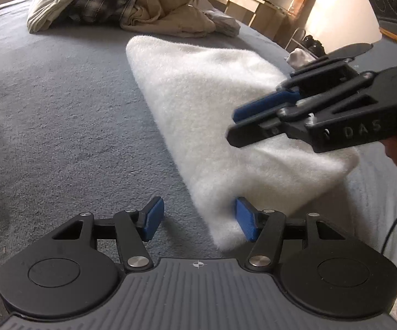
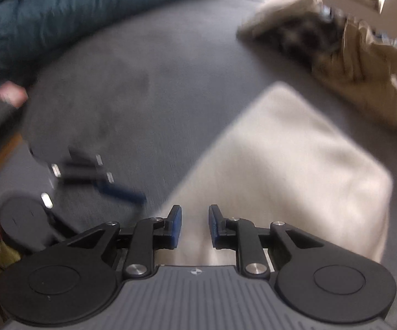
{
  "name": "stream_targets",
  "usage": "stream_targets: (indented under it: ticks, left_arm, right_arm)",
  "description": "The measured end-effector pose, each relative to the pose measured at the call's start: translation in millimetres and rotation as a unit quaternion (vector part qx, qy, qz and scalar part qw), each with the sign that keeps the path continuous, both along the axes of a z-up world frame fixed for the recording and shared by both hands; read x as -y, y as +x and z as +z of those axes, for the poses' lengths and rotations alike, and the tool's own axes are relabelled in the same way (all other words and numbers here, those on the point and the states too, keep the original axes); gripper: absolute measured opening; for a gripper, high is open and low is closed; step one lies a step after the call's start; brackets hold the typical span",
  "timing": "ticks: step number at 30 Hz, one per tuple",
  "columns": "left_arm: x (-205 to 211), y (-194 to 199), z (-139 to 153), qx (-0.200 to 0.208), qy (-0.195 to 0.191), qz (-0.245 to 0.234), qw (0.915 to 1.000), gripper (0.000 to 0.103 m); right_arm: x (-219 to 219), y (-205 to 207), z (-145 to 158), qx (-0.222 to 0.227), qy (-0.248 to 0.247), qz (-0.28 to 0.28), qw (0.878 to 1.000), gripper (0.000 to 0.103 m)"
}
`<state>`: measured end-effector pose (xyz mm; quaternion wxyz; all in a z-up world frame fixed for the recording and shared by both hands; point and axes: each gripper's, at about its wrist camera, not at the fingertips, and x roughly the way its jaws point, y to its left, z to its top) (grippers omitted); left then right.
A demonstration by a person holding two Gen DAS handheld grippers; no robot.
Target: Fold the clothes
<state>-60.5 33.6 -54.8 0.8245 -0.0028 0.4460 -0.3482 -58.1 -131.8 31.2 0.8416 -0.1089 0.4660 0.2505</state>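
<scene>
A white fleecy garment (image 1: 214, 115) lies on the grey bed (image 1: 61, 104) as a neat, thick oblong with straight edges and squared corners, so to my eye this one piece is already folded, or very nearly so. Whether another fold is meant for it, I cannot say from here.

The left gripper (image 1: 198, 217) sits low at the near corner of the oblong with its jaws wide apart; the right-hand blue pad (image 1: 246, 218) touches the fleece edge, the other rests over bare bed, and nothing is clamped between them. The right gripper (image 2: 195, 227) hangs above the near end of the same piece. Its jaws stand a little apart with a clear gap and hold nothing. The right wrist view is smeared, so fine detail there is lost.

What is left looks plain enough: at the far side of the bed sits a rumpled heap of clothes (image 1: 132, 5), beige cloth tangled with a dark checked piece and something pale, none of it folded. A blue quilt (image 2: 74, 8) is bunched along the bed's other side.
</scene>
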Motion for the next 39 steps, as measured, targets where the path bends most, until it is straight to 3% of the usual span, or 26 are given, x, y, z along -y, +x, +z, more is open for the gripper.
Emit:
stream_targets:
  ticks: [2, 3, 7, 9, 14, 16, 20, 24, 28, 31, 34, 39]
  left_arm:
    - [-3, 1, 4, 0.01, -0.001, 0.003, 0.9999, 0.056]
    - [-5, 1, 7, 0.015, -0.002, 0.005, 0.9999, 0.056]
    - [-14, 8, 20, 0.029, -0.041, 0.019, 0.9985, 0.056]
    - [-5, 13, 18, 0.034, -0.019, 0.014, 0.9991, 0.056]
    - [-1, 12, 10, 0.037, -0.014, 0.009, 0.9992, 0.058]
    - [0, 12, 9, 0.036, -0.009, 0.007, 0.9993, 0.058]
    - [6, 15, 9, 0.038, 0.02, -0.004, 0.9991, 0.058]
    - [7, 11, 12, 0.048, 0.022, -0.008, 0.9985, 0.058]
    - [8, 9, 11, 0.06, 0.025, -0.01, 0.9978, 0.058]
    - [8, 13, 10, 0.055, 0.032, -0.006, 0.998, 0.058]
    - [7, 14, 12, 0.049, 0.027, -0.009, 0.9984, 0.058]
    - [8, 8, 11, 0.061, 0.026, -0.012, 0.9977, 0.058]
  right_arm:
    - [7, -2, -28, 0.003, -0.019, 0.009, 1.0, 0.022]
    - [10, -1, -29, 0.003, -0.014, 0.006, 1.0, 0.022]
    - [18, 7, -17, 0.002, 0.019, -0.012, 1.0, 0.022]
    - [22, 11, -11, 0.001, 0.035, -0.022, 0.999, 0.022]
    - [32, 20, 5, -0.001, 0.076, -0.045, 0.996, 0.022]
    - [31, 24, -3, 0.01, 0.046, -0.049, 0.998, 0.022]
    - [36, 22, -41, 0.017, 0.034, -0.051, 0.998, 0.021]
    - [25, 35, -17, 0.007, -0.013, -0.026, 1.0, 0.02]
    - [29, 51, 6, 0.057, 0.017, -0.062, 0.996, 0.021]
    - [33, 58, -41, 0.05, -0.008, -0.06, 0.997, 0.021]
    - [31, 65, -33, 0.034, -0.017, -0.059, 0.998, 0.021]
    - [24, 73, -3, 0.072, -0.018, -0.062, 0.995, 0.021]
